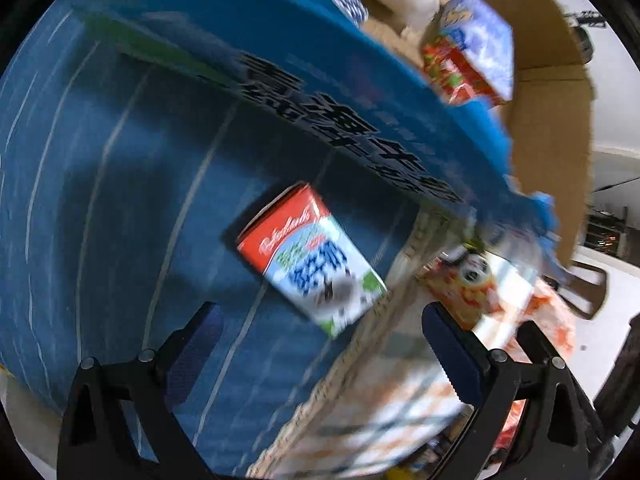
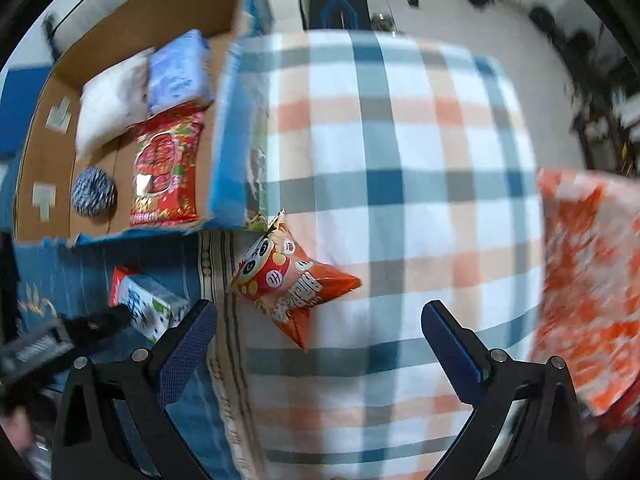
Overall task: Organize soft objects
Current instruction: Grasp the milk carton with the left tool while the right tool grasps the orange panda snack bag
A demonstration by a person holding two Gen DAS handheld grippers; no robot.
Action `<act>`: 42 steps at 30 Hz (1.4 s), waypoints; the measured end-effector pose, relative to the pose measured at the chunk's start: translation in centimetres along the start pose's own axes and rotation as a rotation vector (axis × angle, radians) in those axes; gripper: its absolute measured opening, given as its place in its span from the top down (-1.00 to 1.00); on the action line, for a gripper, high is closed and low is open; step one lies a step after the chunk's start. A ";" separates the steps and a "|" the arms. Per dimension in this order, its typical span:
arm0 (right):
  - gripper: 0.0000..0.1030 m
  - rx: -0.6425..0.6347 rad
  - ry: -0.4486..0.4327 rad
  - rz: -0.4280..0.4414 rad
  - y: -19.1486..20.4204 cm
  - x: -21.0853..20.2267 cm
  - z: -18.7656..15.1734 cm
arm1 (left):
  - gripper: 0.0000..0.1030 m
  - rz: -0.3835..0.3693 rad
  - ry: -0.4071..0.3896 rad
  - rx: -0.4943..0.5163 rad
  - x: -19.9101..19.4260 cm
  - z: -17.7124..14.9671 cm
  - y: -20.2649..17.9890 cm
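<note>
My left gripper is open and empty, just short of a red, white and blue milk carton lying on a blue cloth; the carton also shows in the right wrist view. My right gripper is open and empty above the plaid cloth, close to an orange snack bag. An open cardboard box holds a white soft pack, a light blue pack, a red snack bag and a blue-white yarn ball.
A plaid blue, orange and white cloth covers the surface. An orange patterned cloth lies at the right. The box's blue outer wall rises just beyond the carton. My left gripper also shows at the lower left of the right wrist view.
</note>
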State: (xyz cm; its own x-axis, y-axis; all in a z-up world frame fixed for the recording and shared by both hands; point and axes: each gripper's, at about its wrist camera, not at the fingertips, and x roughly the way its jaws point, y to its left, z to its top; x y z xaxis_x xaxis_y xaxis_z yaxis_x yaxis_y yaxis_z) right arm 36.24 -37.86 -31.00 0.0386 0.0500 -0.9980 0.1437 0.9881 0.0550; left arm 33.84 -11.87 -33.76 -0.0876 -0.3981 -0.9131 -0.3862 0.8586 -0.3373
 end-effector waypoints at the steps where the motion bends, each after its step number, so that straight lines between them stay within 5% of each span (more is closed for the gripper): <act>1: -1.00 0.022 0.006 0.019 -0.2 0.7 0.1 | -0.97 0.027 -0.001 0.008 0.7 0.4 -0.4; 6: -0.99 0.058 0.037 0.037 0.0 4.0 0.9 | -0.96 0.144 -0.019 0.052 3.2 0.9 -2.4; 9: -0.47 0.062 0.059 0.017 0.1 5.6 1.1 | -0.82 0.199 -0.049 0.104 3.6 0.7 -3.6; 12: -0.43 0.099 0.062 0.043 -0.6 5.8 0.7 | -0.69 0.262 -0.061 0.191 4.1 0.1 -4.1; 16: -0.38 0.172 0.080 0.083 -2.2 5.5 -1.0 | -0.24 0.237 -0.057 0.285 4.2 -1.0 -3.9; 22: -0.46 0.173 0.208 0.223 -2.1 5.8 -5.0 | 0.02 0.313 -0.043 0.427 3.8 -3.3 -3.3; 27: -0.77 -0.012 0.120 0.079 -0.5 3.2 -5.1 | 0.01 0.345 -0.051 0.456 2.9 -4.4 -1.6; 32: -0.80 -0.172 0.054 -0.014 1.8 3.3 -3.4 | -0.28 0.227 -0.040 0.361 2.1 -3.3 -0.3; 38: -0.79 -0.280 0.127 -0.107 4.1 7.7 -0.8 | -0.27 0.194 -0.005 0.287 3.4 -1.2 2.0; 39: -0.78 -0.286 0.136 -0.123 4.0 8.3 -0.8 | -0.26 0.197 -0.002 0.279 3.8 -1.1 2.3; 42: -0.26 -0.250 0.154 -0.077 3.7 8.8 -1.0 | 0.09 0.230 -0.051 0.311 4.2 -1.6 1.9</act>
State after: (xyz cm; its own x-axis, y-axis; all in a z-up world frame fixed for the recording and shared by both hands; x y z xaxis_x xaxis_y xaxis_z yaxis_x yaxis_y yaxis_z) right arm 36.10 -33.66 -39.60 -0.1159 -0.0236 -0.9930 -0.1078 0.9941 -0.0111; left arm 31.32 -12.46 -37.89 -0.0906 -0.1743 -0.9805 -0.0641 0.9835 -0.1689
